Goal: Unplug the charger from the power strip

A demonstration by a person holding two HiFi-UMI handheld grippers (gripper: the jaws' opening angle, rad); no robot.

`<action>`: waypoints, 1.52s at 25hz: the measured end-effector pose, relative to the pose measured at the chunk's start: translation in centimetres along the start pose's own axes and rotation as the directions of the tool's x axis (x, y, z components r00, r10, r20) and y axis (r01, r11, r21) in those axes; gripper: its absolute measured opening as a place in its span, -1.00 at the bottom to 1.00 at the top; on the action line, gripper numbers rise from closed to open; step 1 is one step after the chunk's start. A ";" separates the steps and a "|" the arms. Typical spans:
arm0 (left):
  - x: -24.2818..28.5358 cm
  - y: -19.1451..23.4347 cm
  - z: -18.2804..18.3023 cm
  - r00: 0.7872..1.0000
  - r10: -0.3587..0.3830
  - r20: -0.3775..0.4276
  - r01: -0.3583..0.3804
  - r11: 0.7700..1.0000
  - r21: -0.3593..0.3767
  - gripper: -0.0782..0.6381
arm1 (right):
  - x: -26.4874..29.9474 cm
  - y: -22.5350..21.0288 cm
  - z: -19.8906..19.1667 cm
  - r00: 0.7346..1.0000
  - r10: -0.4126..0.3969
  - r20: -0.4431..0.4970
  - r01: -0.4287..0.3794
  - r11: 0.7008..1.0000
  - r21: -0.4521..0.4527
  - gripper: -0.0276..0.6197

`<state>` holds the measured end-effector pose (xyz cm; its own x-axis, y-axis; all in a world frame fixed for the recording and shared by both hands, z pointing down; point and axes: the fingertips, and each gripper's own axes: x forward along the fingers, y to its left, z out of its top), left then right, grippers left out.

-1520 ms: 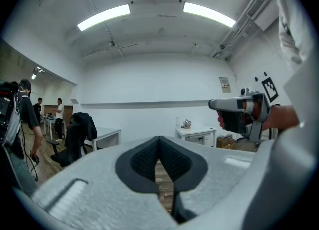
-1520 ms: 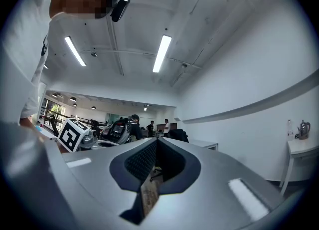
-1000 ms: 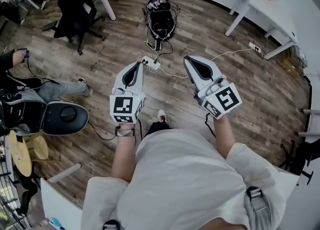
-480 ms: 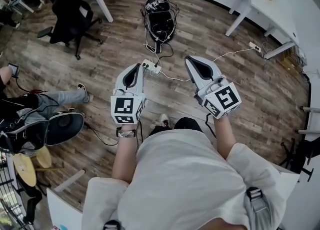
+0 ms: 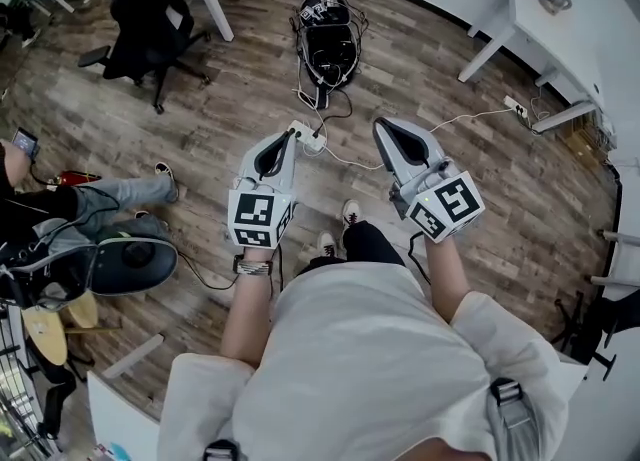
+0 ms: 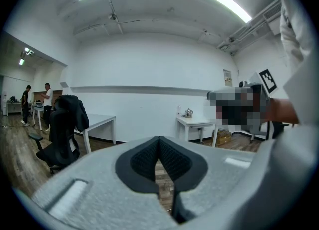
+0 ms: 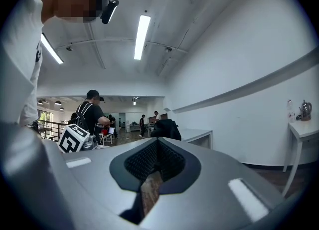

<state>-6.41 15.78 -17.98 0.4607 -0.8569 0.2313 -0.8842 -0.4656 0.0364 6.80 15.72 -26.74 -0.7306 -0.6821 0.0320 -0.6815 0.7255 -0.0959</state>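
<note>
The power strip (image 5: 301,132) lies on the wooden floor (image 5: 240,89), a small white block seen from the head view; the charger (image 5: 314,140) sits plugged into the strip's near-right end, too small for its shape to be made out; a thin white cord (image 5: 470,110) runs from the strip off to the right toward a counter (image 5: 560,44) that stands well apart from it; beyond the strip, farther from the person, sits a black bundle of gear (image 5: 328,39), with dark cables trailing from it down to the strip; the left tool (image 5: 284,142) is held above the floor with its tip just beside the strip's near-left edge in the head view, though whether it touches the strip cannot be told; its own view shows the dark pads clenched together at the tip with nothing between them; the right tool (image 5: 386,129) hangs to the right of the strip, clear of it, and its pads are likewise pressed together and empty; the person's shoes (image 5: 349,213) stand on the floor on the near side of the strip, between the two arms; far to the left of the strip a black office chair (image 5: 150,19) stands draped with a dark jacket, and nearer on that side another person (image 5: 60,211) sits.
</note>
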 end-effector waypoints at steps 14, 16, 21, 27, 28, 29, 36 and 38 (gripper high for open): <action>6.6 1.8 0.8 0.997 0.069 -0.041 -0.070 0.997 -0.037 -0.79 | 4.2 -6.0 -0.1 0.997 0.068 -0.025 -0.068 0.998 0.005 -0.91; 7.8 2.3 0.5 0.994 0.090 -0.058 -0.092 0.995 -0.044 -0.79 | 4.5 -7.5 -0.4 0.997 0.070 -0.028 -0.070 0.997 0.009 -0.91; 9.4 4.4 -1.1 0.980 0.175 -0.097 -0.180 0.983 -0.042 -0.79 | 5.7 -10.3 -2.2 0.995 0.094 -0.035 -0.092 0.994 0.050 -0.91; 10.8 7.0 -3.4 0.964 0.229 -0.137 -0.239 0.969 -0.063 -0.79 | 7.7 -11.9 -5.2 0.994 0.076 -0.076 -0.070 0.994 0.083 -0.91; 11.3 7.2 -3.8 0.966 0.216 -0.139 -0.228 0.971 -0.073 -0.79 | 8.1 -12.2 -5.8 0.994 0.067 -0.080 -0.060 0.994 0.089 -0.91; 11.8 7.3 -4.2 0.969 0.201 -0.141 -0.213 0.974 -0.079 -0.79 | 8.6 -12.5 -6.4 0.995 0.059 -0.086 -0.051 0.994 0.094 -0.91; 15.4 8.1 -7.6 0.971 0.134 -0.198 -0.148 0.987 -0.058 -0.79 | 12.0 -13.6 -10.9 0.988 0.043 -0.151 -0.034 0.997 0.063 -0.91; 16.2 8.4 -8.2 0.973 0.120 -0.198 -0.134 0.989 -0.063 -0.79 | 12.9 -13.7 -11.7 0.986 0.039 -0.160 -0.030 0.998 0.060 -0.91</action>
<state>-7.00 -0.26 -5.99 0.3274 -0.8456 0.4216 -0.9412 -0.3313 0.0664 6.28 -1.94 -13.34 -0.7540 -0.6296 0.1871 -0.6556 0.7387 -0.1565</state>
